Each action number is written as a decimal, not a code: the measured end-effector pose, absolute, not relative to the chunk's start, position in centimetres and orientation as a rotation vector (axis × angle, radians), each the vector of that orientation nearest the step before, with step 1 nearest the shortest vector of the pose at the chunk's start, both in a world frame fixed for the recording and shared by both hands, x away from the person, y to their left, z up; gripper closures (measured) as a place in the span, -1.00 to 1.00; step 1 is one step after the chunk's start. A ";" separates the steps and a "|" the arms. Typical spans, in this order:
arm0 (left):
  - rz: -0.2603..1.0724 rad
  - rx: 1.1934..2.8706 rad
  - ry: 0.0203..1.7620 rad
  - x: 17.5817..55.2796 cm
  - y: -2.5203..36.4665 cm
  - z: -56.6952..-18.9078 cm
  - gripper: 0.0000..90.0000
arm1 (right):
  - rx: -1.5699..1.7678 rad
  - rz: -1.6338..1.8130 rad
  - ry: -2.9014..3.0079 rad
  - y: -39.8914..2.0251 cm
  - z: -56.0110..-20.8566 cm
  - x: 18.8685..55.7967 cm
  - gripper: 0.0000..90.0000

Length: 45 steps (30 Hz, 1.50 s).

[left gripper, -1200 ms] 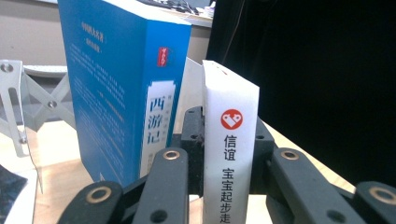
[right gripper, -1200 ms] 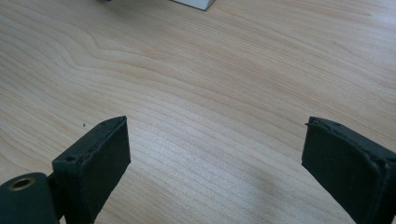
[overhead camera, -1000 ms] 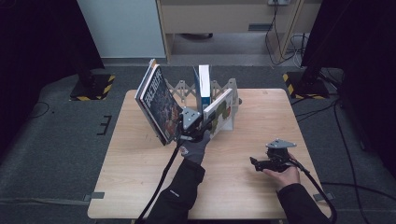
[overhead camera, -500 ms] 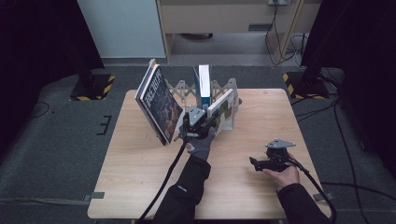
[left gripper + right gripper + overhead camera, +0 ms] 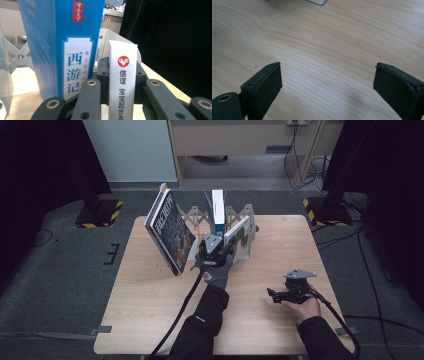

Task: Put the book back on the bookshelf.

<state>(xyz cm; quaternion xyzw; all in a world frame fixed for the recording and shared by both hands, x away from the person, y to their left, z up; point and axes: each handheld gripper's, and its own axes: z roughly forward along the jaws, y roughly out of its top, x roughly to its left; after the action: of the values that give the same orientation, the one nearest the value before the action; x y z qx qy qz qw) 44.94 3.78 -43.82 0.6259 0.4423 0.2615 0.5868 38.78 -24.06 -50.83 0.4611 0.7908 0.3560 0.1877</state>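
Note:
My left gripper (image 5: 216,245) (image 5: 121,78) is shut on a thin white book (image 5: 236,231) (image 5: 123,82), its pads pressed on both covers near the spine. The book stands in the folding white book rack (image 5: 248,246), next to an upright blue book (image 5: 218,208) (image 5: 62,45). The rack's rounded end plate (image 5: 106,41) rises just behind the white book. My right gripper (image 5: 275,294) (image 5: 327,82) rests low over the bare wooden table (image 5: 317,42) at the front right, open, with nothing between its fingers.
A large illustrated book (image 5: 169,233) leans tilted at the rack's left end. The rack's scissor struts (image 5: 192,215) span behind the books. The table (image 5: 150,320) is ringed by dark floor, with hazard-striped stands at the back corners.
My left hand has pushed the white book a little farther into the rack and lower. The right hand has stayed still.

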 end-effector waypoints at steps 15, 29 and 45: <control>0.644 1.456 1.053 45.9 2.3 -44.5 0.65 | 1.294 1.006 2.229 -24.1 -50.8 38.8 -0.80; 0.667 1.465 1.068 46.1 1.6 -46.0 0.64 | 1.294 1.002 2.227 -24.1 -50.9 38.7 -0.79; 0.641 1.536 1.027 43.9 1.8 -47.5 0.58 | 1.277 0.996 2.239 -23.9 -50.9 38.7 -0.78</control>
<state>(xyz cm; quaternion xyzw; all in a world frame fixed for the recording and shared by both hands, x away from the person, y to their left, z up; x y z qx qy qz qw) 43.91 1.80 -47.53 0.6515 0.4355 0.2717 0.5587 38.66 -23.92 -50.90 0.4538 0.7959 0.3540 0.1881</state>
